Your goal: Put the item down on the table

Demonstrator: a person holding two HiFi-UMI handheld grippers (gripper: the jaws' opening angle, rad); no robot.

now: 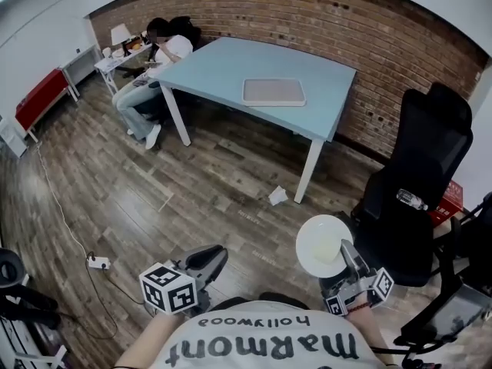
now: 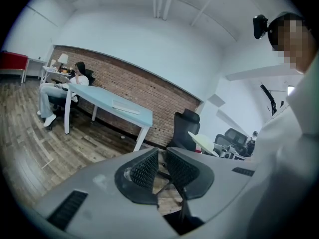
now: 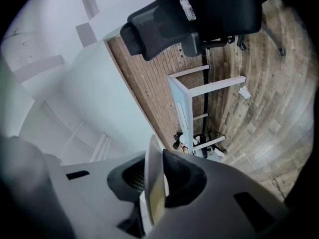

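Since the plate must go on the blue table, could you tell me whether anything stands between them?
Nothing visible does: open floor lies between the plate and the table. The black chair stands off to the right, and a tray takes part of the tabletop.

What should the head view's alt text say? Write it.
The right tool grips a white plate by its rim above a wooden floor; the left tool is empty. Ahead stands a light blue table bearing a tray, before a brick wall.

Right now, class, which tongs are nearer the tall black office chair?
Right. The right tongs, gripping a round white plate, sit beside the chair; the left tongs are across the person's body.
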